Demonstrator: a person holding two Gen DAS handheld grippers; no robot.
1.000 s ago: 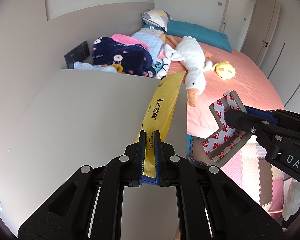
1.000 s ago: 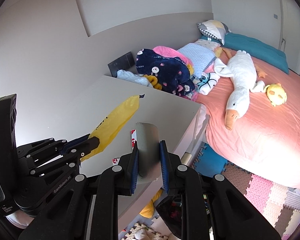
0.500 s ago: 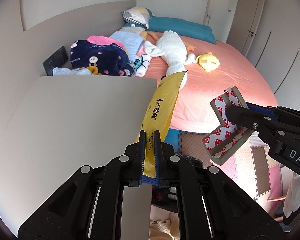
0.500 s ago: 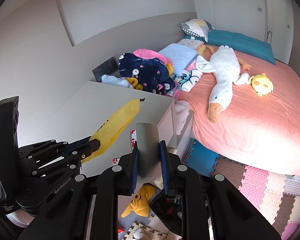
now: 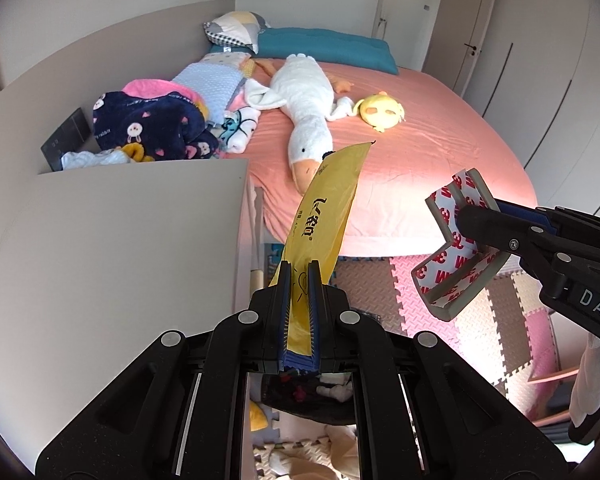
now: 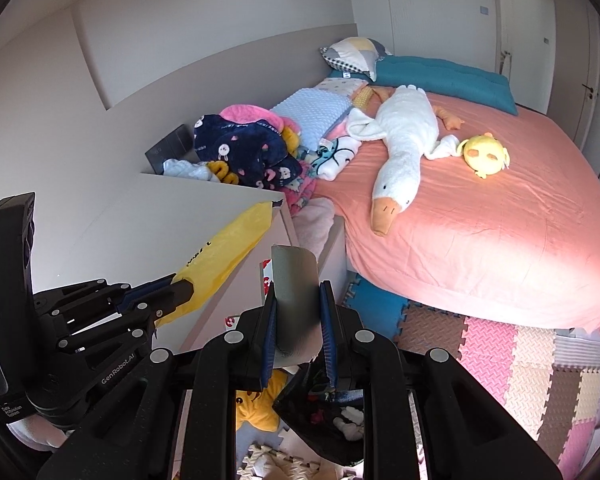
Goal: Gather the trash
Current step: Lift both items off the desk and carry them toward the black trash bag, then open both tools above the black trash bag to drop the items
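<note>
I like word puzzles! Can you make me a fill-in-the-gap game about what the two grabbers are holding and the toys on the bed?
1. The left gripper is shut on a ____ wrapper.
2. The right gripper is shut on a grey foam strip with red-and-____ backing.
3. The goose plush lies on the ____ bed.

Missing words: yellow; white; pink

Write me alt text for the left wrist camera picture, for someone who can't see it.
The left gripper is shut on a yellow wrapper, held out past a grey tabletop toward a pink bed with a white goose plush. At right, the right gripper grips a grey strip.
</note>
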